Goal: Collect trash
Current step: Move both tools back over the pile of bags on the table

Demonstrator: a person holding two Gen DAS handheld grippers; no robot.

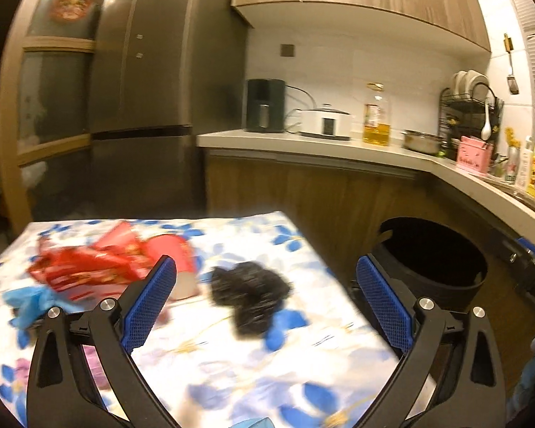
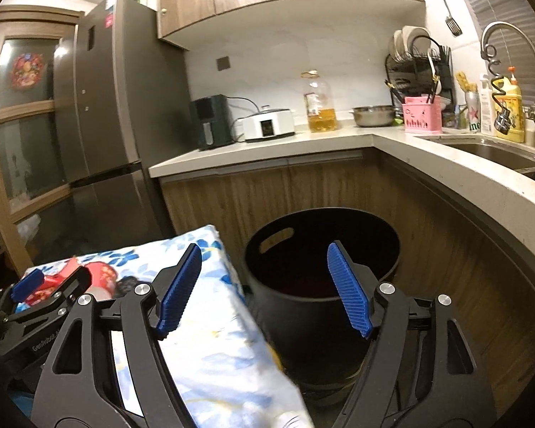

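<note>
Trash lay bunched on your flowered table (image 1: 232,363) — a black wad (image 1: 249,294), red wrappers (image 1: 85,267), a red cup (image 1: 174,253) — so a hasty pinch could have dragged the cloth or knocked the cup over, I judged. Your left gripper (image 1: 264,299) and right gripper (image 2: 264,289) both stood spread wide, holding nothing — the right aimed at the black bin (image 2: 324,328) beside the table.

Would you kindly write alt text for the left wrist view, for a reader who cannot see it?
The open left hand-held gripper hovers over a table with a floral cloth bearing a crumpled black bag, red wrappers and a blue scrap. A black bin stands on the floor to the right, below a kitchen counter.
</note>
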